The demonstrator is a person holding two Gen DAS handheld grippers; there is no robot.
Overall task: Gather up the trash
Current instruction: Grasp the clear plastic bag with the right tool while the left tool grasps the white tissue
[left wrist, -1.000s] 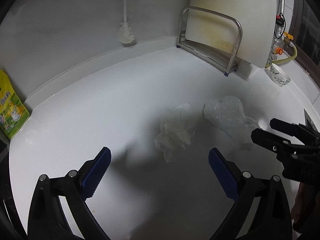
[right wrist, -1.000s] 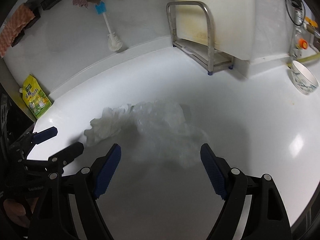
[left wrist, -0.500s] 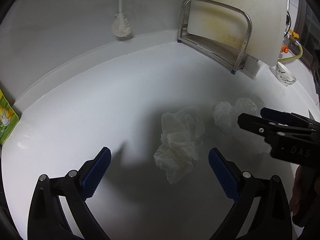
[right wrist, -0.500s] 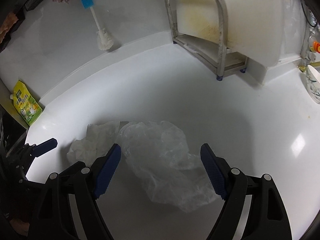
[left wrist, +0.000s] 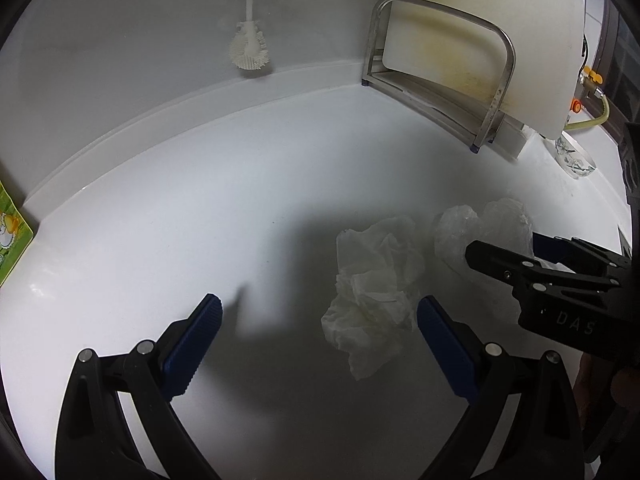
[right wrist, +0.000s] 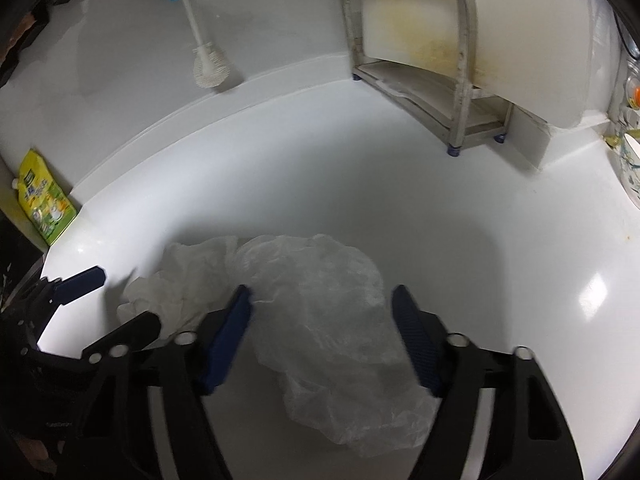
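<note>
From the left wrist view, the left hand-held gripper (left wrist: 318, 326) hangs over the glossy white counter (left wrist: 180, 216) with its blue ribbed pads spread wide, gripping nothing. A crumpled white paper tissue (left wrist: 374, 292) lies on the counter between the pads, much closer to the right-hand one and just short of touching it. Just beside the tissue, to its right, sits a crumpled clear plastic bag (left wrist: 484, 226), and the right hand-held gripper (left wrist: 504, 250) reaches in from the right edge with its black fingers either side of that bag. Against the back wall lean a white bottle brush (left wrist: 249, 46) and a steel rack holding a stained white cutting board (left wrist: 480, 20); a green packet (left wrist: 10, 236) shows at the left edge.

From the right wrist view, the right hand-held gripper (right wrist: 320, 314) is closing, its blue pads straddling the clear plastic bag (right wrist: 320, 312), which lies flat on the counter (right wrist: 500, 220). The left pad meets the bag's edge; the right pad stands apart from it, so the bag isn't pinched yet. The white tissue (right wrist: 180, 280) lies touching the bag on its left, with the left hand-held gripper (right wrist: 114, 302) around it. A patterned bowl (right wrist: 630, 172) peeks in at the right edge.
</note>
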